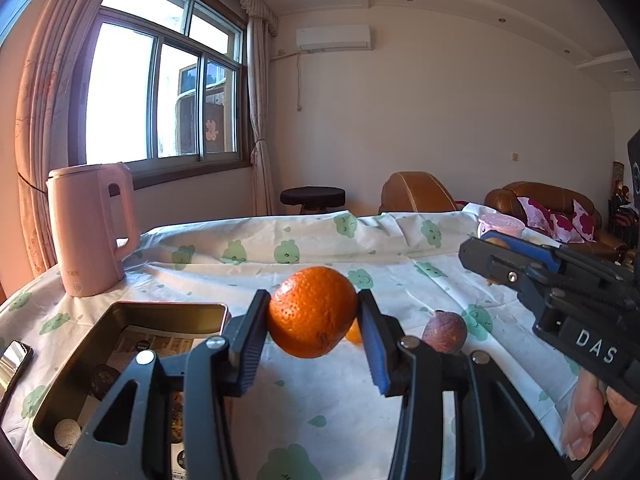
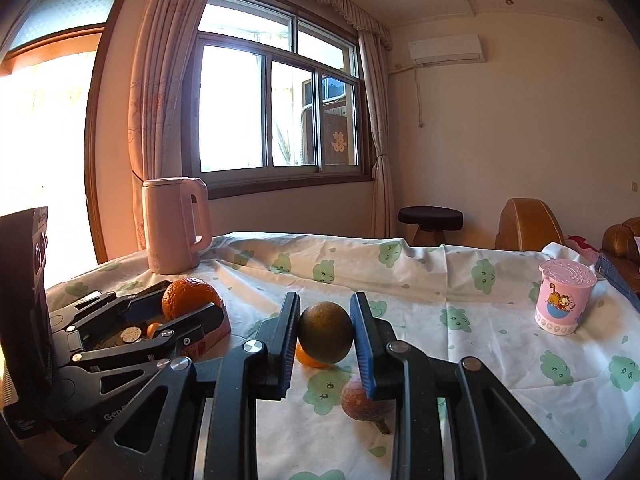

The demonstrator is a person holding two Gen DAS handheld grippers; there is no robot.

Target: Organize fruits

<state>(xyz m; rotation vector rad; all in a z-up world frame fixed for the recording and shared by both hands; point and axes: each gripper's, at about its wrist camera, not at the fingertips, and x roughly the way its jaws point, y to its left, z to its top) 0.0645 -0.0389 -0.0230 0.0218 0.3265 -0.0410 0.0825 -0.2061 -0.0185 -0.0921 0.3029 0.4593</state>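
Left claw (image 1: 314, 316) points slightly down across the tabletop (image 1: 400, 248), pads clamped on both sides of an orange (image 1: 312, 312), held clear of the cloth. Right claw (image 2: 325, 332) tilted about the same, jaws tight on a dark green-brown round fruit (image 2: 326, 332), also lifted. Bare fingers (image 1: 584, 420) of the person show under the right claw's body at 4 o'clock in the left wrist view.

Orange: bright, pitted skin, small dark spot low on its front. Green-brown fruit: smooth, dull, roundish.

On the cloth below: a small orange fruit (image 2: 310, 358) partly hidden behind the held fruit, and a reddish-brown fruit (image 2: 358, 400) with a short stem at 5 o'clock from the right claw. Open metal tin (image 1: 132, 360) at 8 o'clock from the left claw, a few round items inside, too small to identify. Pink kettle (image 1: 92, 232) at 10 o'clock near the tabletop's far left edge. Pink lidded cup (image 2: 564, 298) at 3 o'clock in the right wrist view, near the right edge. Middle of the cloth between kettle and cup is bare, wrinkled.
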